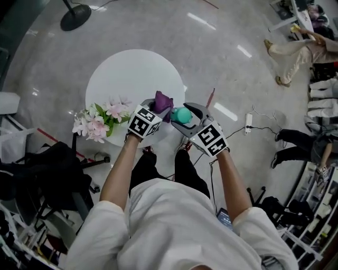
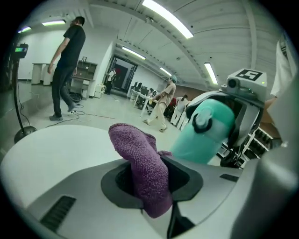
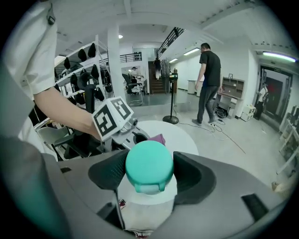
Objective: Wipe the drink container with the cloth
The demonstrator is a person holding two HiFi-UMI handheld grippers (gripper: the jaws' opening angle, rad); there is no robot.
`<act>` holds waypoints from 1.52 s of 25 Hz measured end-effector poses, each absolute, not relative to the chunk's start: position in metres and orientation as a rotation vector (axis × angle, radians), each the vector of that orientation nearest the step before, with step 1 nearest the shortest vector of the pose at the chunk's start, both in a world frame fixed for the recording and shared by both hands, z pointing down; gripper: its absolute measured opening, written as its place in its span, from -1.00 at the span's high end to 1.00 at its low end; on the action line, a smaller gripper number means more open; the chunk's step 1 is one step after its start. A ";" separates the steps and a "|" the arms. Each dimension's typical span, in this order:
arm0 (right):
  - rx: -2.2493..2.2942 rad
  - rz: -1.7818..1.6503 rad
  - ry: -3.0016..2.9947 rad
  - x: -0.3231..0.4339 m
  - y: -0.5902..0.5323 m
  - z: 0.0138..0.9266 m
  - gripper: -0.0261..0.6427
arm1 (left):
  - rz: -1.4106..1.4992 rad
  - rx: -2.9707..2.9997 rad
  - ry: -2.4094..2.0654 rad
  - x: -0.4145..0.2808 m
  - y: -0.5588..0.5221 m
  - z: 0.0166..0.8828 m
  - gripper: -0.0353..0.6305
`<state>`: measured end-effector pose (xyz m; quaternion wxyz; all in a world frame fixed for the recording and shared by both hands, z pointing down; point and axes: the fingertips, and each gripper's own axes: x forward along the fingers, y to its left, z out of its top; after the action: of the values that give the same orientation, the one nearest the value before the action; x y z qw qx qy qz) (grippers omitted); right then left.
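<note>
A purple cloth point(image 2: 142, 165) stands up between the jaws of my left gripper point(image 2: 149, 179), which is shut on it; the head view shows the cloth point(image 1: 162, 104) above the near edge of the round white table point(image 1: 121, 71). My right gripper point(image 3: 148, 179) is shut on a drink container with a white body and a teal lid point(image 3: 149, 165). From the left gripper view the container point(image 2: 208, 130) is a teal shape to the right, tilted toward the cloth. In the head view the container point(image 1: 182, 115) sits just right of the cloth, almost touching it.
A bunch of pink and white flowers point(image 1: 100, 120) lies at the table's near left edge. A dark chair point(image 1: 45, 174) stands left of me. A lamp base point(image 1: 75, 16) rests on the floor beyond. People stand and sit around point(image 3: 209, 84), with cables on the floor point(image 1: 253, 124).
</note>
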<state>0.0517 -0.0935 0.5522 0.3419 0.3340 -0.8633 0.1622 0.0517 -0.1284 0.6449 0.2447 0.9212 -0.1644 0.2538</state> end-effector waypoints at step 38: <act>-0.611 -0.609 -2.003 0.083 -0.066 0.539 -0.32 | 0.208 2.004 -1.447 -0.009 -0.035 0.520 0.51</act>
<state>0.0832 -0.0663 0.5393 0.4621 -0.2484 -0.8145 -0.2476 -0.0093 -0.0347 0.5197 0.3245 0.7641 -0.5519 0.0794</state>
